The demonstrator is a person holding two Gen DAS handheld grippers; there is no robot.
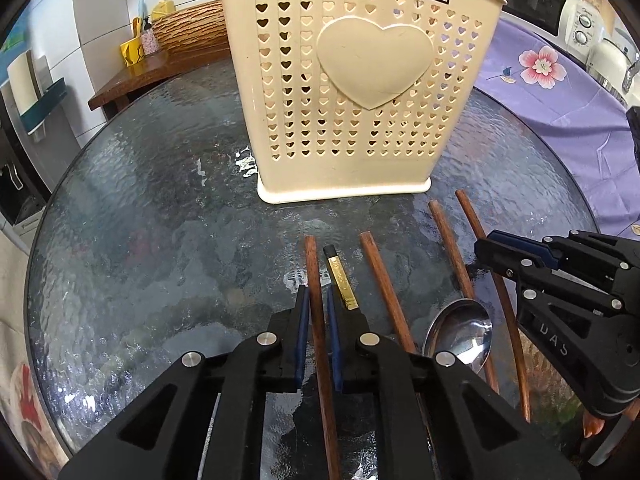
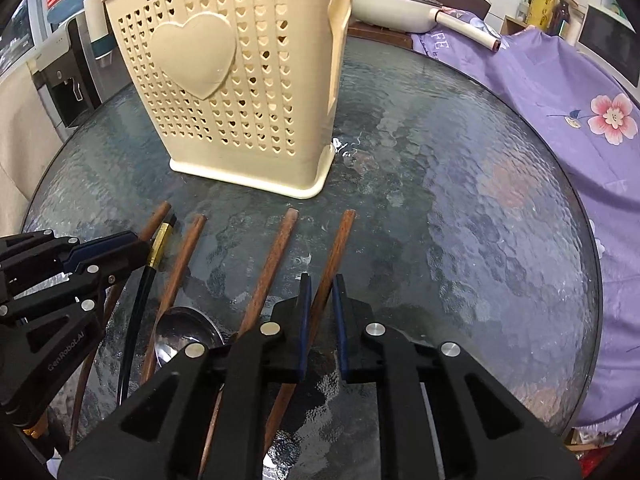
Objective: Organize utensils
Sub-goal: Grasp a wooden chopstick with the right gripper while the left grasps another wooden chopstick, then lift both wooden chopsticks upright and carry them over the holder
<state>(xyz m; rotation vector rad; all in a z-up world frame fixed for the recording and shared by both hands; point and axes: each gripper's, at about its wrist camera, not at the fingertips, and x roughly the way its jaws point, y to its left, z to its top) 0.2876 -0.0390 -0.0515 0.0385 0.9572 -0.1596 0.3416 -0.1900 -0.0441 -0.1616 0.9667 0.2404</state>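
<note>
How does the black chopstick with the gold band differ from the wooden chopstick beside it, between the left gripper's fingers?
The black chopstick is dark with a gold band; the wooden chopstick is plain brown. The left gripper is shut on the wooden one; the black one lies free beside it. Both are slim sticks pointing toward the cream holder.

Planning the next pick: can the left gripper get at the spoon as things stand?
Probably not yet: the left gripper is shut on a wooden chopstick. The spoon lies bowl-up just to its right, nothing covering the bowl, chopsticks close on both sides.
</note>
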